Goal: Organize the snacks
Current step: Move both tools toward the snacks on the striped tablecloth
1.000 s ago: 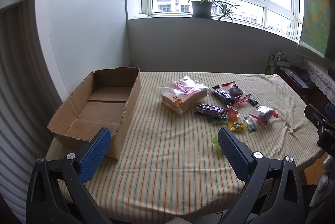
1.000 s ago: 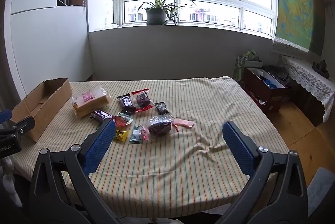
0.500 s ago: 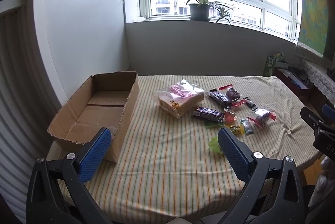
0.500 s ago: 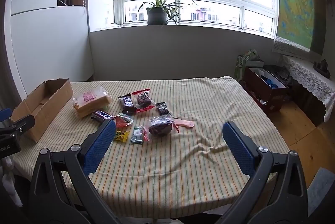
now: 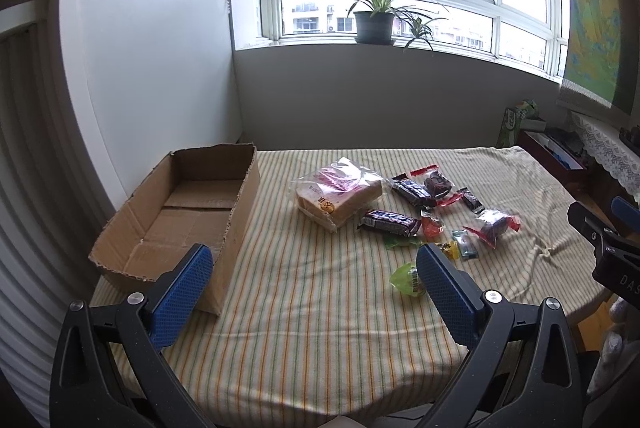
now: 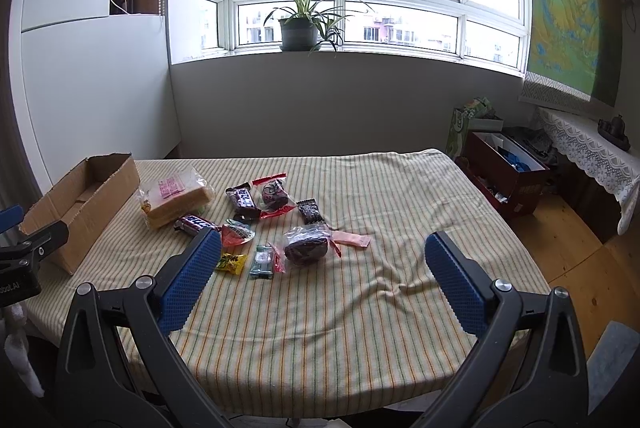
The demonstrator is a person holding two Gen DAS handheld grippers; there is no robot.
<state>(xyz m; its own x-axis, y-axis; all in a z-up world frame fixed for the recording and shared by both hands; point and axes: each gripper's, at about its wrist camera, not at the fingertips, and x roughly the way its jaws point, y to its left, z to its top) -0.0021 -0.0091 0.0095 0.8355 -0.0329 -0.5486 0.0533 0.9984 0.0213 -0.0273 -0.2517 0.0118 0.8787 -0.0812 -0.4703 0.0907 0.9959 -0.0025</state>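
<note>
Both claws hang spread and empty over the near table edge — left gripper [image 5: 312, 274], right gripper [image 6: 322, 264]. The snacks [image 6: 256, 218] lie scattered beyond them, just right of the cardboard box [image 5: 188, 204].

cardboard box [image 5: 192, 204]: open, empty, table's left | wrapped snacks [image 5: 404, 212]: scattered beside it

Black grippers showing blue pads

The left gripper [image 5: 312, 268] and right gripper [image 6: 322, 256] are showing black speckled arms, silver screws, and blue dimpled pads [image 6: 191, 282]; white lettering is marking their bodies.
</note>
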